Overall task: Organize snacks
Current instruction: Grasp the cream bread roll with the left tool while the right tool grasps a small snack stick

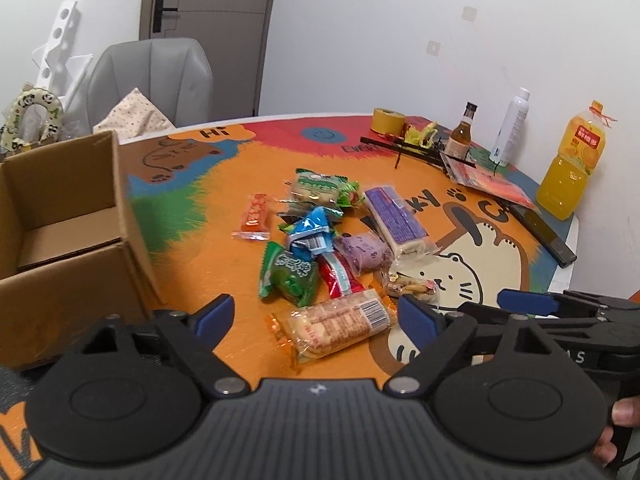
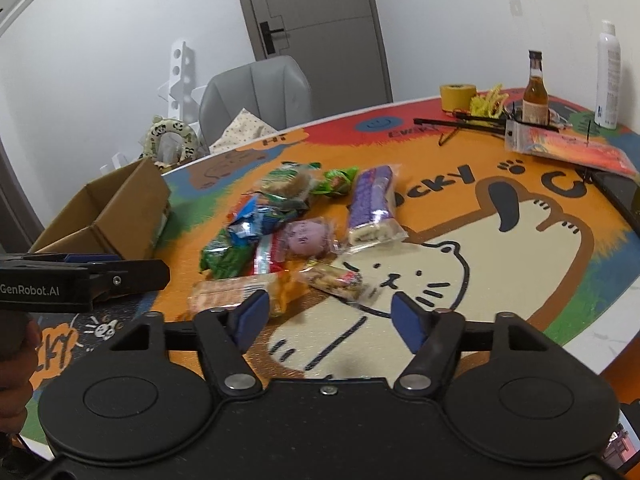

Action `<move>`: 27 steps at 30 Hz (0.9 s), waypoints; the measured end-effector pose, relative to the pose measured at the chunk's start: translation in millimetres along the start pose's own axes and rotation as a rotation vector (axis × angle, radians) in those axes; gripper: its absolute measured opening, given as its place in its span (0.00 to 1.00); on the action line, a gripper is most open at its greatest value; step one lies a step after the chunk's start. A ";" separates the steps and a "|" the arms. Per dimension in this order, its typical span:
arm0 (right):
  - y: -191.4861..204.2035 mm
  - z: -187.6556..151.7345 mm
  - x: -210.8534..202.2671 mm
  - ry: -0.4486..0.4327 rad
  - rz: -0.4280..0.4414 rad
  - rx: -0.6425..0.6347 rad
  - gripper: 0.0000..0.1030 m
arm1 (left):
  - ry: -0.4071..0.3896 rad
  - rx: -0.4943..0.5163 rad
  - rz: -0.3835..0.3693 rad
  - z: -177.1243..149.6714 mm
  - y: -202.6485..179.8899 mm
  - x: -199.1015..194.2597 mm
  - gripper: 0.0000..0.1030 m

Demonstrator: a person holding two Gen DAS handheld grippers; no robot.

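Note:
A pile of wrapped snacks lies on the cartoon-cat table mat [image 1: 224, 248]. Nearest is an orange biscuit pack [image 1: 340, 326], lying between the spread pads of my left gripper [image 1: 316, 314], which is open and not touching it. Behind it lie a green packet [image 1: 290, 276], a blue packet [image 1: 312, 232] and a long purple pack [image 1: 396, 220]. A nut bar [image 2: 334, 278] lies just ahead of my right gripper [image 2: 330, 316], whose jaws stand open with nothing between them. An open cardboard box [image 1: 60, 216] stands at the left.
At the back right stand a yellow juice bottle [image 1: 572, 160], a white spray bottle [image 1: 512, 128], a small brown bottle [image 1: 460, 136] and a tape roll [image 1: 386, 120]. A black flat device [image 1: 548, 232] lies near the right edge. A grey chair [image 1: 152, 76] stands behind the table.

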State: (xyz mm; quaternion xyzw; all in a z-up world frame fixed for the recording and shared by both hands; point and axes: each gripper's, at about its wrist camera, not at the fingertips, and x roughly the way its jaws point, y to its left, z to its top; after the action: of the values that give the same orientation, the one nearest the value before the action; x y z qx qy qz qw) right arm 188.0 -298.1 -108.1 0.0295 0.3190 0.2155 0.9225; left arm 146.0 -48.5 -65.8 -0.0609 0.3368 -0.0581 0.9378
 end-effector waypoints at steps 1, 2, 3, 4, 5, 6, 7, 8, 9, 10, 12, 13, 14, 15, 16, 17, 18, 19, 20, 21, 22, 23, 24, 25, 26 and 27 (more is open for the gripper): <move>-3.2 0.7 2.6 0.003 0.000 0.004 0.57 | 0.003 0.004 -0.005 1.1 -1.5 4.3 0.81; -6.1 1.5 5.2 0.005 0.000 0.009 0.56 | 0.006 0.007 -0.008 2.0 -2.4 7.4 0.81; -9.1 2.3 7.6 0.007 -0.001 0.016 0.54 | 0.007 0.010 -0.013 3.1 -3.7 10.8 0.79; -11.7 3.3 10.1 0.008 -0.001 0.022 0.52 | 0.005 0.011 -0.018 3.7 -4.3 13.9 0.76; -14.5 4.3 13.0 0.009 0.000 0.028 0.51 | 0.002 0.012 -0.023 4.5 -5.2 17.3 0.75; -16.4 5.0 14.9 0.009 0.001 0.032 0.48 | 0.003 0.013 -0.029 5.4 -6.0 21.0 0.73; -18.1 6.2 17.3 0.011 0.003 0.035 0.46 | 0.005 0.014 -0.036 6.1 -6.7 24.8 0.71; -20.3 6.8 20.0 0.014 0.005 0.039 0.45 | 0.011 0.017 -0.042 7.0 -7.8 28.9 0.70; -22.2 7.2 22.3 0.017 0.005 0.043 0.44 | 0.019 0.019 -0.045 7.6 -8.8 33.4 0.68; -23.9 7.6 24.8 0.020 0.007 0.047 0.44 | 0.026 0.021 -0.051 8.2 -9.5 38.0 0.67; -26.4 8.8 28.9 0.022 0.009 0.051 0.44 | 0.027 0.026 -0.062 8.2 -10.9 43.6 0.67; -27.1 9.6 30.8 0.023 0.009 0.051 0.43 | 0.028 0.030 -0.068 8.2 -11.8 46.6 0.67; -27.7 10.2 32.9 0.022 0.011 0.052 0.43 | 0.030 0.033 -0.072 8.1 -12.7 48.5 0.67; -28.0 11.0 35.2 0.021 0.014 0.051 0.42 | 0.033 0.037 -0.077 8.1 -13.4 51.1 0.67; -27.7 12.0 37.9 0.023 0.016 0.050 0.41 | 0.036 0.039 -0.082 8.2 -14.2 54.3 0.67; -27.5 12.5 40.7 0.025 0.019 0.048 0.41 | 0.038 0.042 -0.090 7.8 -14.3 57.3 0.67; -27.5 13.2 43.2 0.027 0.020 0.046 0.41 | 0.041 0.045 -0.096 7.4 -14.3 59.8 0.67; -27.3 13.8 45.5 0.030 0.022 0.045 0.41 | 0.048 0.048 -0.100 6.9 -14.1 62.3 0.67; -26.9 14.5 48.0 0.031 0.025 0.044 0.41 | 0.054 0.051 -0.103 6.0 -13.6 64.8 0.67; -26.2 15.1 50.5 0.033 0.029 0.040 0.41 | 0.057 0.052 -0.105 5.1 -12.6 66.1 0.67; -25.1 15.8 52.8 0.035 0.031 0.037 0.41 | 0.062 0.051 -0.105 4.1 -11.4 67.5 0.67; -24.4 16.4 54.6 0.037 0.032 0.035 0.41 | 0.068 0.050 -0.106 3.2 -10.2 68.6 0.67; -23.6 17.1 56.5 0.035 0.033 0.033 0.41 | 0.072 0.047 -0.107 2.2 -8.7 68.9 0.67; -22.5 17.6 58.2 0.036 0.036 0.029 0.41 | 0.076 0.041 -0.108 1.1 -6.7 68.8 0.67; -21.2 18.0 59.9 0.037 0.037 0.023 0.41 | 0.079 0.037 -0.110 0.2 -5.6 68.7 0.67; -19.6 17.9 61.6 0.038 0.038 0.015 0.41 | 0.084 0.037 -0.113 -1.0 -4.7 68.4 0.67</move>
State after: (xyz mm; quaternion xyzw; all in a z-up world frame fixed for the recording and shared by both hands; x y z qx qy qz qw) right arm 249.6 -288.7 -133.1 0.0386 0.3374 0.2311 0.9117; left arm 197.5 -63.4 -108.5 -0.0602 0.3707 -0.1197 0.9190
